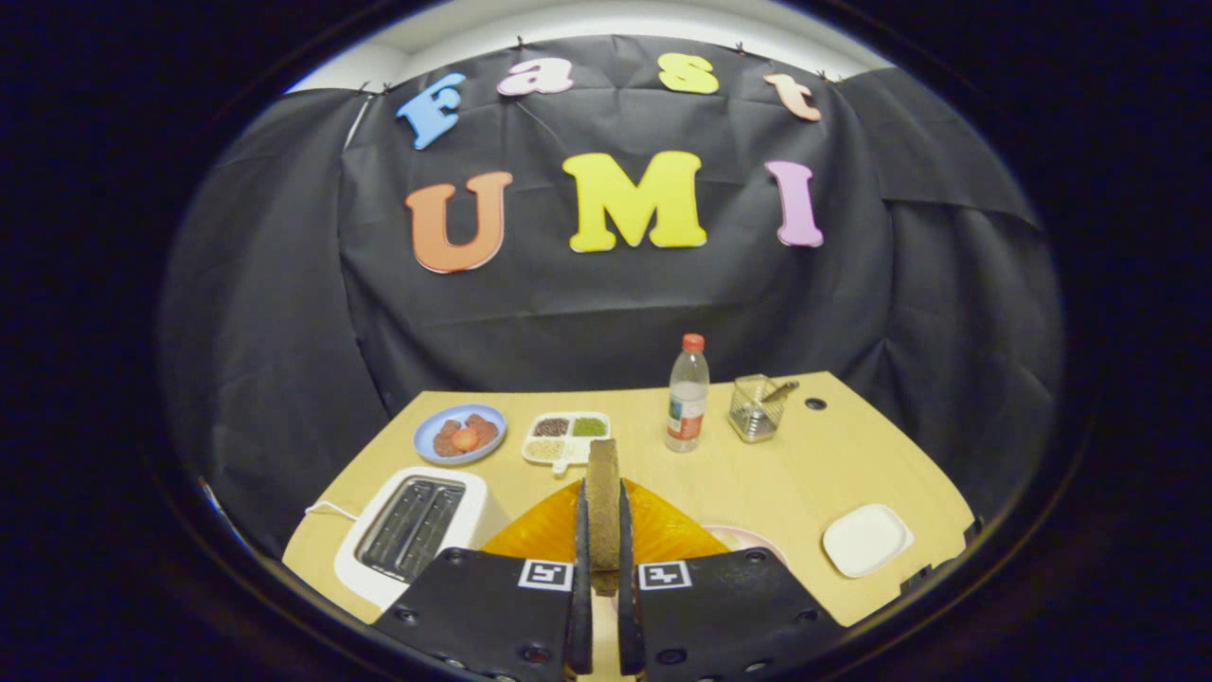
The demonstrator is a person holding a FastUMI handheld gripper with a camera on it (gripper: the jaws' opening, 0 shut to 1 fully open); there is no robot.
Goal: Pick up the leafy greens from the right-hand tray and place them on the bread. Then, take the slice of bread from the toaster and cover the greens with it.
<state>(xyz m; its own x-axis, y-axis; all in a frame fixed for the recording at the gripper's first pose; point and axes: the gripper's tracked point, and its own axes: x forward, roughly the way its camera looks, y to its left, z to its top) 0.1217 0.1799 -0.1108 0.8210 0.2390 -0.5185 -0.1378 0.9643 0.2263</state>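
My gripper (602, 516) is shut on a brown slice of bread (602, 469), which stands upright on edge between the two black fingers (579, 568) and rises above their tips. I hold it above an orange plate (668, 530) whose middle is hidden behind the fingers and the slice. To the left of the fingers the white toaster (409, 530) stands with both slots bare. On the right a white square tray (866, 540) lies near the table's edge with nothing on it.
A pink plate's rim (748, 542) peeks out right of the fingers. Farther back on the wooden table (776, 474) are a blue plate (459, 434) with red slices, a divided dish (566, 439) of grains, a bottle (687, 398) and a wire basket (757, 407).
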